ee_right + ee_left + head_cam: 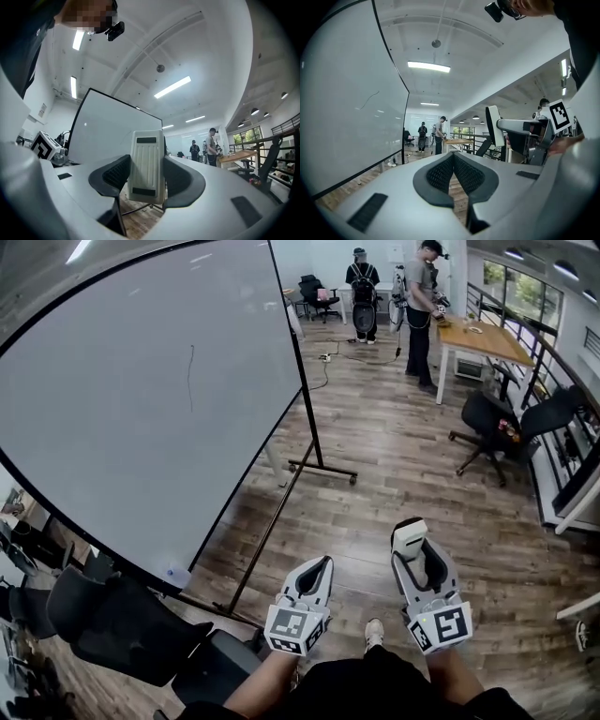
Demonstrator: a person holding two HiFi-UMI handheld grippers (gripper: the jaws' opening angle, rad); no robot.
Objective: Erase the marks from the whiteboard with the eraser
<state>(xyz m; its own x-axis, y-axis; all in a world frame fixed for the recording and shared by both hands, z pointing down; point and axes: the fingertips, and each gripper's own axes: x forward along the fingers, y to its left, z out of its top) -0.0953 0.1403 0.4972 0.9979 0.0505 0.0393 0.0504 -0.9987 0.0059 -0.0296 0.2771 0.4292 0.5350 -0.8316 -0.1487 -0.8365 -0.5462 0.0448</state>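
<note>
A large whiteboard on a black wheeled stand fills the left of the head view; a thin dark pen stroke runs down its middle. The board also shows at the left of the left gripper view, its stroke faint. My right gripper is shut on a white ribbed eraser, which stands upright between the jaws. My left gripper is shut with nothing in it, pads touching. Both grippers hang low over the wooden floor, well short of the board.
The board's stand foot reaches across the floor ahead. Black office chairs sit at lower left and at right. Two people stand at the back beside a wooden desk. My shoe shows below.
</note>
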